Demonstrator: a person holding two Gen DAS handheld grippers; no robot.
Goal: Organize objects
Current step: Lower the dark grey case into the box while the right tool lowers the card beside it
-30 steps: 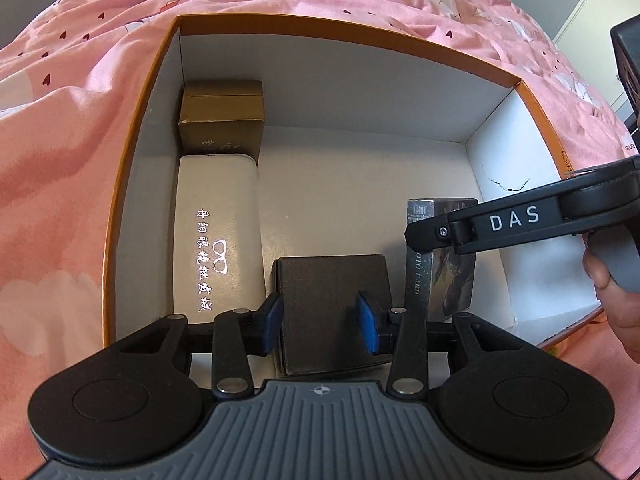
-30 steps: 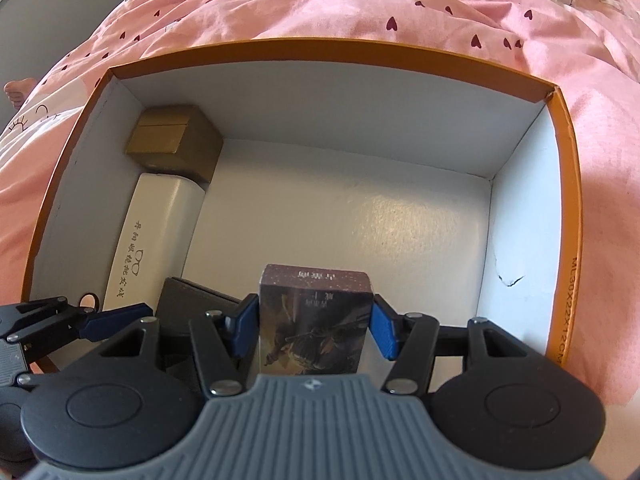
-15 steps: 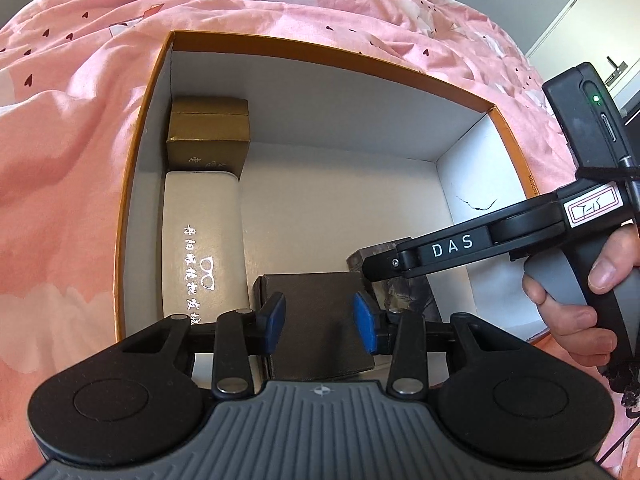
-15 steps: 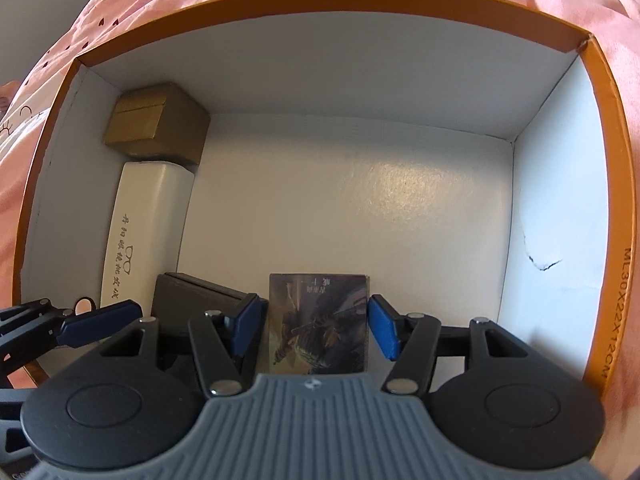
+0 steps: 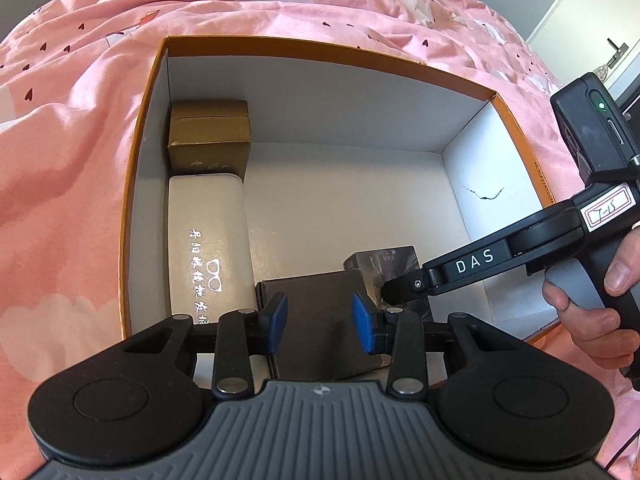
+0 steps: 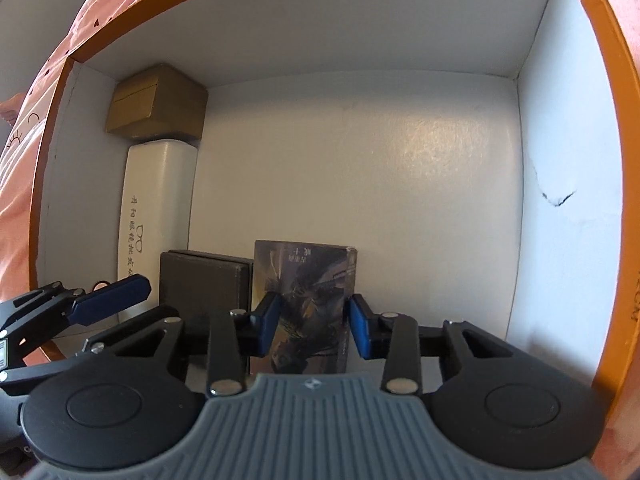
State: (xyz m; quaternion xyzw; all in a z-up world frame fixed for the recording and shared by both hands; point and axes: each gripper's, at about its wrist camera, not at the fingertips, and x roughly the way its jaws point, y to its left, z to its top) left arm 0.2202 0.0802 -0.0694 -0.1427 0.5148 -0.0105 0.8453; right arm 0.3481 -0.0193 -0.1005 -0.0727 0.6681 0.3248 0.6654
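Right fingers (image 6: 267,322) around printed box (image 6: 308,280)

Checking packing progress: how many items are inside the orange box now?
4: gold box in the far left corner, white glasses case before it, dark box nearer, picture box between the right gripper fingers.

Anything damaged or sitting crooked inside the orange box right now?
Yes: the orange-rimmed cardboard box's white right inner wall has a small dark tear. The contents sit squarely; nothing spilled.

Bare box floor (image 6: 360,168) beyond card box (image 6: 306,300)
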